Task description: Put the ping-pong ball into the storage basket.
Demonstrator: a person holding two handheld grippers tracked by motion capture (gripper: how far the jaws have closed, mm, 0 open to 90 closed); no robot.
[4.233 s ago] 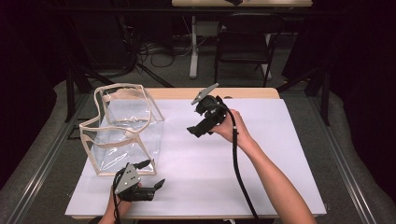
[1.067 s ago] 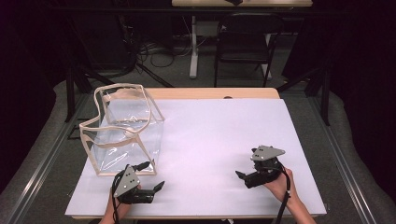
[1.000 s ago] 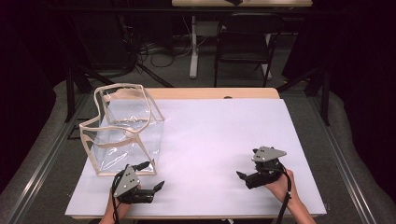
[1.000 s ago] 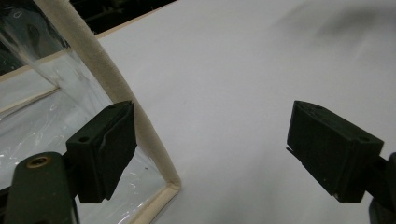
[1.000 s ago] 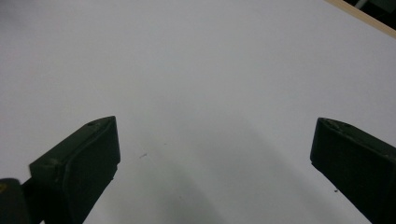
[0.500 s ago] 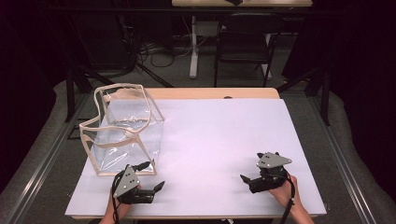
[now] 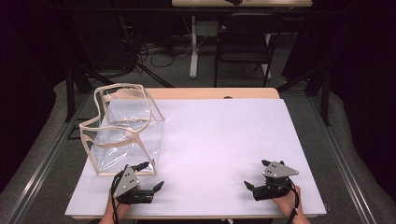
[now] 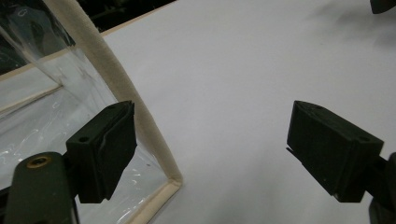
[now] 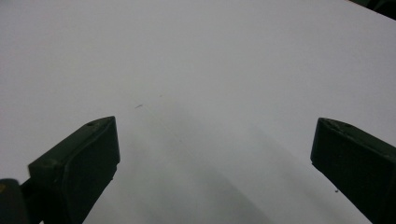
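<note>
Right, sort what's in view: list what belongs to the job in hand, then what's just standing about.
In the job:
clear bag, nearest the left gripper
left gripper, jaws open
right gripper, jaws open
white table top

Standing about:
black chair
floor cables

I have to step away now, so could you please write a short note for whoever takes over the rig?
Left tool: open, holding nothing, low at the table's near edge, right by the near corner of the clear bag.
Right tool: open, holding nothing, low over the white sheet near right.
Bag: upright at the left, mouth open; contents hard to tell.
Done: neither tool grips anything.
Left: probably gripping the bag; left tool is nearest.
</note>
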